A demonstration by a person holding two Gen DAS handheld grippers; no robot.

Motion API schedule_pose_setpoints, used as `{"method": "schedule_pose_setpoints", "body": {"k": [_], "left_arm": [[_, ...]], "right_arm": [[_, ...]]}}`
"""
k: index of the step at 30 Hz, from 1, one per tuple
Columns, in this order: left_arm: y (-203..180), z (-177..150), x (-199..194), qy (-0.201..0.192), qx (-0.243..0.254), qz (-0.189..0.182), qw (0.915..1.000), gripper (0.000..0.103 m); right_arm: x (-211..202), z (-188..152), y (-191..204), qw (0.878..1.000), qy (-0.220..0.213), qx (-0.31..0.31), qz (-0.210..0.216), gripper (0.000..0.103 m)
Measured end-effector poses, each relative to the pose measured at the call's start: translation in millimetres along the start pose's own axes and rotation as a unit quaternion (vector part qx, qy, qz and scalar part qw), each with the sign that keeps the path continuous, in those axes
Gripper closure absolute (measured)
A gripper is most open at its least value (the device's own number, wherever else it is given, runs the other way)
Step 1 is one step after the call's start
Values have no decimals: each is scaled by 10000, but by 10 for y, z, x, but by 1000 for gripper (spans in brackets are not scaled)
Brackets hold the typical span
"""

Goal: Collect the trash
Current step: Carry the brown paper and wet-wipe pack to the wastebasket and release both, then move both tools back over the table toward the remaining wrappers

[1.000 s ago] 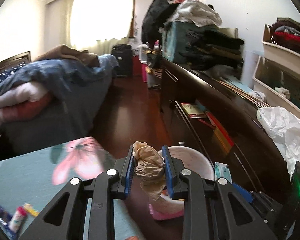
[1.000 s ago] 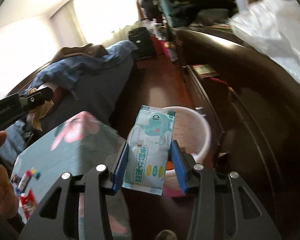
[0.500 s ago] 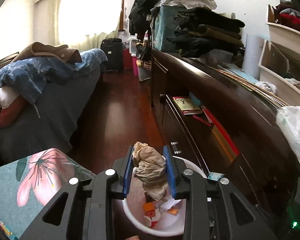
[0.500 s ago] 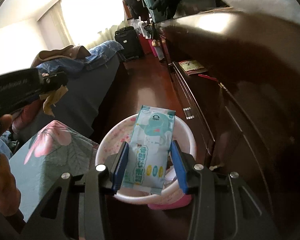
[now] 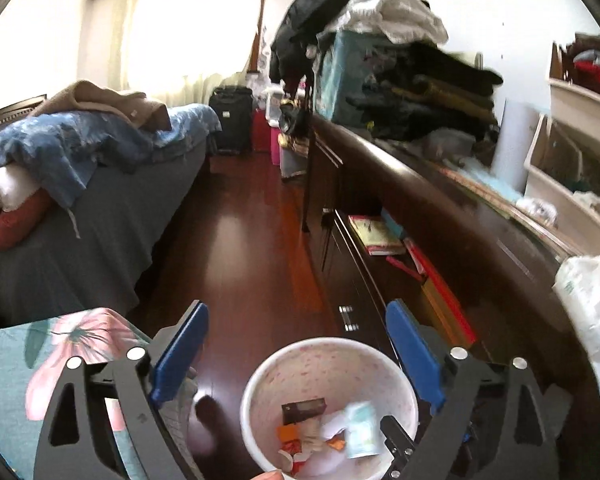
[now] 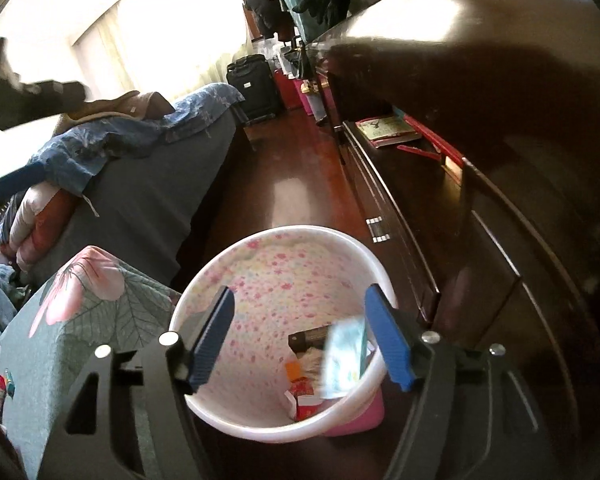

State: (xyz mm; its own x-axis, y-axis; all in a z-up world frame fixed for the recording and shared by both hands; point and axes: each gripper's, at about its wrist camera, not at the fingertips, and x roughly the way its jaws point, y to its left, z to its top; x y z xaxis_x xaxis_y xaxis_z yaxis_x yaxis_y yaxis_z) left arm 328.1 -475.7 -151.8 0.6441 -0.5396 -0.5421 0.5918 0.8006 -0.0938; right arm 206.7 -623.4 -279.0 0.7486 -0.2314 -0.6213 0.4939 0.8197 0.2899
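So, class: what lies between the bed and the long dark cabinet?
A bare strip of glossy red-brown floor between bed and cabinet; both wrist views show it.

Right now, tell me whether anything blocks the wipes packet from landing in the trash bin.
Nothing visible does. The wipes packet is already inside the trash bin, blurred among other scraps. The right tongs are opening with nothing between them; the left tongs likewise.

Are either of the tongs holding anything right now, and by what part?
Nothing is held. Both the left tongs and right tongs are opening with nothing between them; the wipes packet is in the bin.
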Motion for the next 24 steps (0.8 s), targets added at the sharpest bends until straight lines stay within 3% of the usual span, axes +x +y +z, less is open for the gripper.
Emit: {"method": "schedule_pose_setpoints", "body": {"k": [2,6,16,21,24], "left_arm": [[59,25,-184,-112,-35,37,9999,5],[203,6,-566,-264,-74,110,9996,4],[1043,-463,-1411,73,-175,1067,9941,4],[1698,-719,-1772,223,-652,1731,9825,4],[2156,-915,-1900,441,-1063,2280,9668,4]], "right_arm": [[-73,-15,25,10000,0,0,-2,33],[-313,-67,177,9999,-2,-126,-61,29],[-1092,-316,1060,9938,64,-1017,444,16],[-1370,-511,1617,9844,159,-1557,807,15],[-1486,-642,1940,9773,205,-1866,986,15]]}}
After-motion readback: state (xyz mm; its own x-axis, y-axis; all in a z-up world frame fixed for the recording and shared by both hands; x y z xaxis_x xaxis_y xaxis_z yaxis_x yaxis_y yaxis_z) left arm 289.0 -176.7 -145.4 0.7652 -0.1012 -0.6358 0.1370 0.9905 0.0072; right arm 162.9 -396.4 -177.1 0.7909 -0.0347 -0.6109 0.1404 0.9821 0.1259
